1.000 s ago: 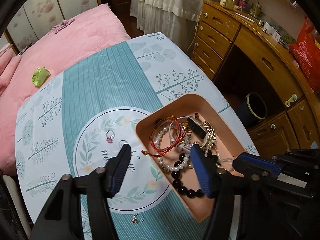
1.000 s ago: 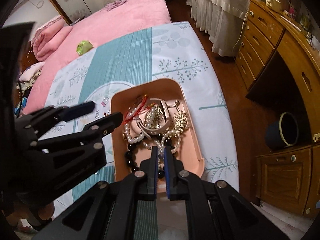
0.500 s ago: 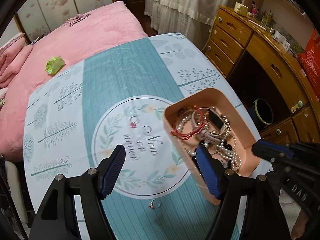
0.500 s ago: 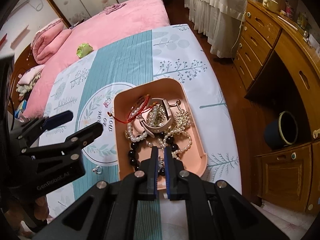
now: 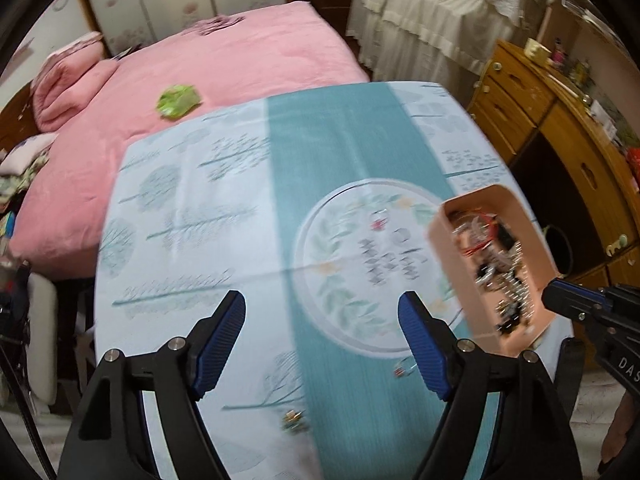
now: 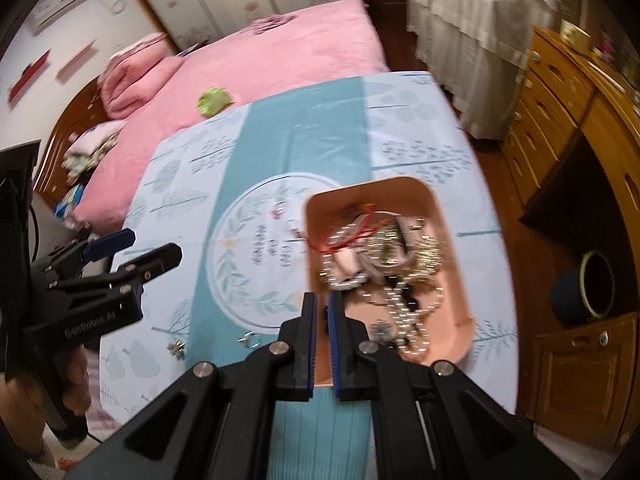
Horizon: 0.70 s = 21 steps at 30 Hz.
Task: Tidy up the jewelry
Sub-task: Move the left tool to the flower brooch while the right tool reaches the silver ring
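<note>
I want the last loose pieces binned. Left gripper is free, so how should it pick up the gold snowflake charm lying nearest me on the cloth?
Hedged, since the frames are blurred: the gold snowflake charm lies flat on the tablecloth, so come straight down with the open left gripper and pinch across its opposite outer points. Nothing crowds it; the ring sits well clear.

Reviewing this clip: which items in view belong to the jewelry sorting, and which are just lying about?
Belongs to the job:
pink tray of tangled jewelry
loose ring on the tablecloth
small brooch near the table's front edge
left gripper, open
right gripper, clamped on the tray's near rim

Just lying about:
green wrapper on the pink bed
dark bin under the desk
</note>
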Each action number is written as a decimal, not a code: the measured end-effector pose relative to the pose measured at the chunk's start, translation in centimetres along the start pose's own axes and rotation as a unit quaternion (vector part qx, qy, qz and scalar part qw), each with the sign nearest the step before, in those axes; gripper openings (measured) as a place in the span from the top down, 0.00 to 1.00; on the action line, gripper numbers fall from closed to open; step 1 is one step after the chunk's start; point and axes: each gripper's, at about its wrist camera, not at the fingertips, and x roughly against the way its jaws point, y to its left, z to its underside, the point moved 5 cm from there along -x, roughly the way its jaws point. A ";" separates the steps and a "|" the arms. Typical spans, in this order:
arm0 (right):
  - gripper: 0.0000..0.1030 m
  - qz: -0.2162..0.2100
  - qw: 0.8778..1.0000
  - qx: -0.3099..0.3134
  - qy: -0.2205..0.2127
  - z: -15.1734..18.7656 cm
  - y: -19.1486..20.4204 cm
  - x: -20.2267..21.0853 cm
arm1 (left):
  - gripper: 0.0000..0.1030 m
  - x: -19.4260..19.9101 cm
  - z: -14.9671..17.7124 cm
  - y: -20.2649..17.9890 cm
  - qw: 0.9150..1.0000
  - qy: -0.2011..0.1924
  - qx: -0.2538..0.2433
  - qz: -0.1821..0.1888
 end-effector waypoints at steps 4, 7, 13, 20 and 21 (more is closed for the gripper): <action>0.94 -0.016 0.999 0.031 0.009 0.5 2.4 -0.8 | 0.25 -0.2 2.5 2.5 1.000 0.017 0.022 -0.008; 0.94 -0.027 0.998 0.051 0.020 1.2 3.9 -1.6 | 0.25 -0.7 4.7 3.7 0.999 0.033 0.029 -0.014; 0.94 -0.044 0.994 0.088 0.043 2.8 6.5 -3.2 | 0.25 -1.9 8.7 4.7 0.997 0.059 0.043 -0.013; 0.94 -0.063 0.988 0.128 0.060 4.7 8.5 -5.6 | 0.34 -4.0 11.5 5.0 0.994 0.082 0.073 -0.003; 0.94 -0.063 0.987 0.132 0.061 4.9 8.6 -5.8 | 0.35 -4.3 11.8 5.0 0.993 0.085 0.076 -0.002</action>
